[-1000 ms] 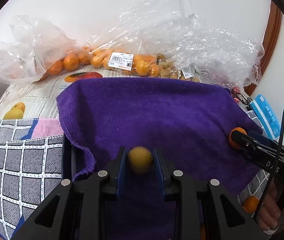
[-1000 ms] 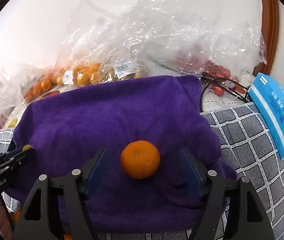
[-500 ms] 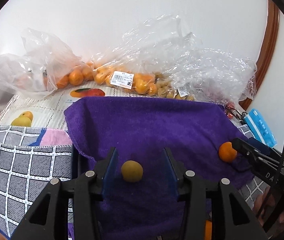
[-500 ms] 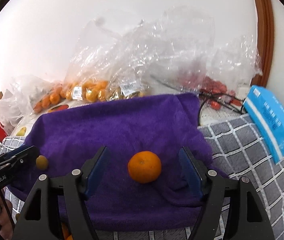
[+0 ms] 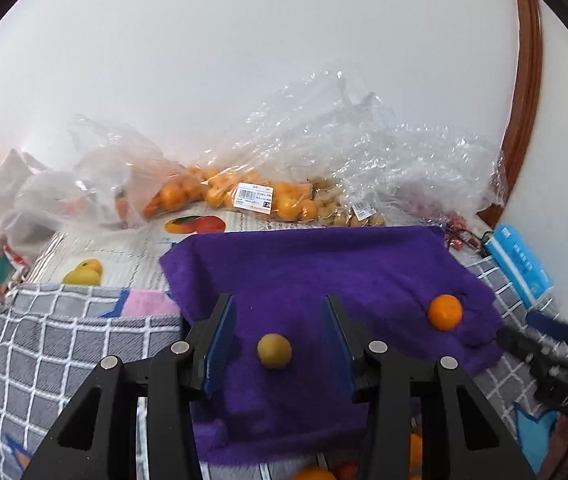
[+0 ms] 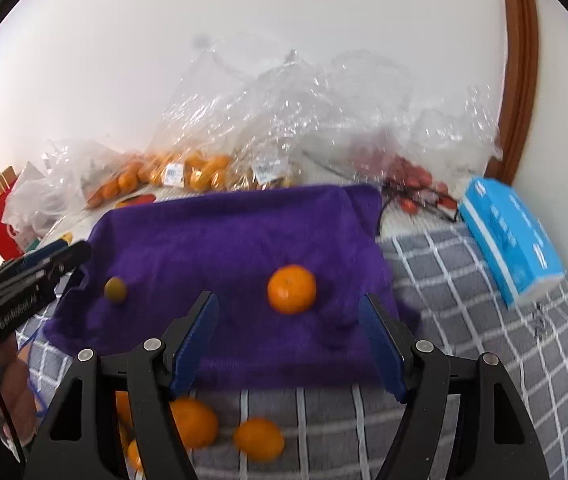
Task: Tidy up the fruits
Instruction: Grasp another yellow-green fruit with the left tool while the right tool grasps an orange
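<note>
Two fruits sit on the purple towel (image 5: 324,264): a small yellow-green fruit (image 5: 274,351) near the left, an orange (image 6: 291,289) to the right, well apart. Left gripper (image 5: 277,344) stands released around the little one, not touching; right gripper (image 6: 288,332) gapes empty short of the orange. Placing looks finished; next calls for fetching more, probably those blurred oranges (image 6: 227,428) on the near checked blanket (image 6: 484,320). Bagged fruit (image 5: 251,196) lines the far white wall.

Left gripper (image 5: 277,332): jaws parted, nothing clamped
Yellow-green fruit (image 5: 274,351): between the fingers, lying free on purple towel (image 5: 324,272)
Orange (image 5: 445,312): off to the right
Bagged fruit (image 5: 251,198): far ahead
</note>
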Action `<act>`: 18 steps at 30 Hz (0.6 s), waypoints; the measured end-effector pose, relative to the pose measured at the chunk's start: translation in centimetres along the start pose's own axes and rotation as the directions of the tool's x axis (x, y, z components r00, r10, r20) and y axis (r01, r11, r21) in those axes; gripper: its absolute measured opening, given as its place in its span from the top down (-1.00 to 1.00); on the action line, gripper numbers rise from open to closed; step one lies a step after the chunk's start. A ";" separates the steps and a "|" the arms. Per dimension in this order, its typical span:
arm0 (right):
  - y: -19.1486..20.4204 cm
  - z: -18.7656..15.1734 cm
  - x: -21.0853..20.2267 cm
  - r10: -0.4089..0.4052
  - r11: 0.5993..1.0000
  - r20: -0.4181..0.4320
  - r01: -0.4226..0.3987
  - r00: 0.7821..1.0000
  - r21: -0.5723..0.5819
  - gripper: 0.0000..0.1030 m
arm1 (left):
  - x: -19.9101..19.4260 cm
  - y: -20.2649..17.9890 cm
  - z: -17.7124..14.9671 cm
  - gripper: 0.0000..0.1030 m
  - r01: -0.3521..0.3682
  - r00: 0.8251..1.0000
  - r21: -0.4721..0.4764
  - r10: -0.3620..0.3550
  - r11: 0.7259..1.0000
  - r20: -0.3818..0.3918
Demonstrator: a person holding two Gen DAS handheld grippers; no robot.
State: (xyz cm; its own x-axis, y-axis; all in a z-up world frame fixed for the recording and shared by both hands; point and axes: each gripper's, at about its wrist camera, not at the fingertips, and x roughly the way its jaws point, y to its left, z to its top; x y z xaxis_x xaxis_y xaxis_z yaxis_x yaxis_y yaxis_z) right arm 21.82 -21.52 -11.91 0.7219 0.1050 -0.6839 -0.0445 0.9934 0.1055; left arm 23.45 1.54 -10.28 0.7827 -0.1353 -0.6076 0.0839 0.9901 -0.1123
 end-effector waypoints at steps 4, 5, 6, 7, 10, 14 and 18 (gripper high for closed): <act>0.3 -1.9 -0.9 0.006 1.000 -0.033 -0.006 0.999 -0.018 -0.40 | -2.0 1.1 -0.8 0.20 0.029 0.999 -0.032 -0.030 0.999 -0.043; 0.5 -2.6 -1.0 0.001 1.000 -0.038 -0.002 0.999 -0.026 -0.40 | -2.2 1.3 -1.2 0.20 0.035 0.998 -0.039 -0.037 0.999 -0.056; 0.7 -3.2 -1.0 0.000 0.999 -0.044 -0.001 0.999 -0.033 -0.39 | -2.5 1.7 -1.6 0.20 0.035 0.997 -0.052 -0.038 0.998 -0.072; 0.9 -3.9 -1.0 0.000 0.999 -0.053 -0.002 0.999 -0.038 -0.37 | -2.8 2.2 -2.1 0.20 0.031 0.995 -0.072 -0.037 0.997 -0.091; 1.5 -5.5 -1.0 0.016 0.998 -0.059 -0.019 0.998 -0.061 -0.14 | -3.8 3.1 -3.8 0.20 0.019 0.993 -0.099 -0.030 0.995 -0.115; 2.0 -7.2 -0.5 0.003 0.995 -0.074 -0.010 0.997 -0.096 -0.03 | -4.8 3.8 -5.7 0.16 -0.003 0.988 -0.106 -0.014 0.994 -0.152; 1.7 -8.1 0.5 0.011 0.996 -0.102 -0.019 0.995 -0.083 0.04 | -5.7 4.2 -7.3 0.16 -0.017 0.986 -0.127 -0.004 0.992 -0.165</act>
State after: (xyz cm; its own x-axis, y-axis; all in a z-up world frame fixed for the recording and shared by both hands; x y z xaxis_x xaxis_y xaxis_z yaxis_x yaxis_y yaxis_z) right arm 16.53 -19.38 -17.89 0.6470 0.1196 -0.7531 -0.1158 0.9916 0.0579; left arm 14.84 6.22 -13.01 0.6695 -0.1440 -0.7287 -0.0080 0.9796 -0.2008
